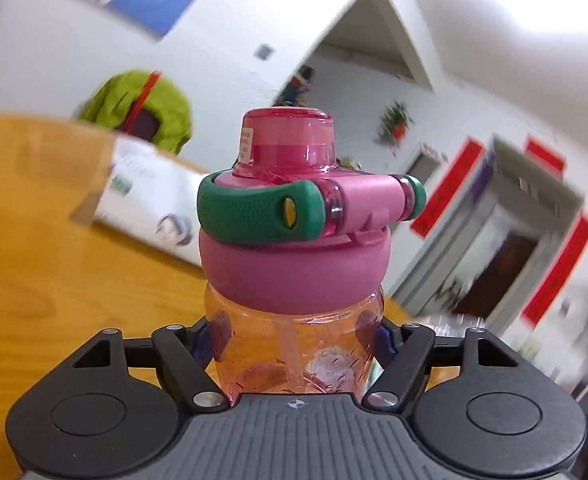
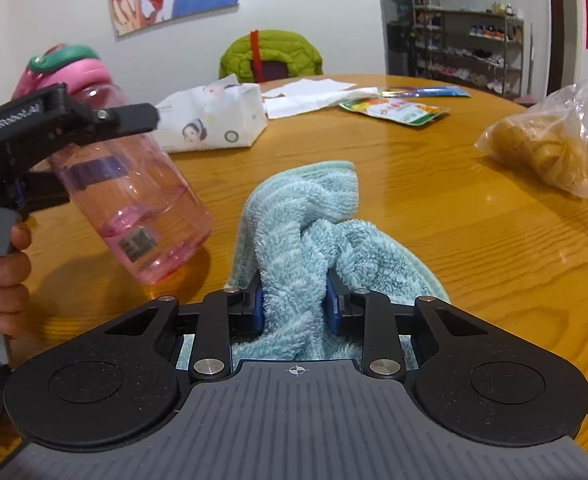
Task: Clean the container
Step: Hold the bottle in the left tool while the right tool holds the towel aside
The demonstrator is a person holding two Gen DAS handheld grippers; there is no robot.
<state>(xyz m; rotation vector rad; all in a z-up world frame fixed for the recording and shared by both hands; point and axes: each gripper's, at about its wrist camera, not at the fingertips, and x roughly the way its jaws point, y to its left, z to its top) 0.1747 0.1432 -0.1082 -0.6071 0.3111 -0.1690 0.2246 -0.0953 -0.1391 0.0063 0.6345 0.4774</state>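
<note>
A clear pink water bottle (image 1: 294,344) with a pink lid and green carry handle (image 1: 254,212) fills the left wrist view. My left gripper (image 1: 297,340) is shut on its body. In the right wrist view the same bottle (image 2: 134,204) is held tilted above the table at the left, with the left gripper (image 2: 90,152) around it. My right gripper (image 2: 294,304) is shut on a fluffy light-blue towel (image 2: 309,216), which bunches up in front of the fingers, to the right of the bottle and apart from it.
A round wooden table (image 2: 453,216) carries a tissue pack (image 2: 218,120), white papers (image 2: 309,96), a snack packet (image 2: 397,110) and a plastic bag of yellow items (image 2: 549,148). A chair with a green jacket (image 2: 270,56) stands behind it.
</note>
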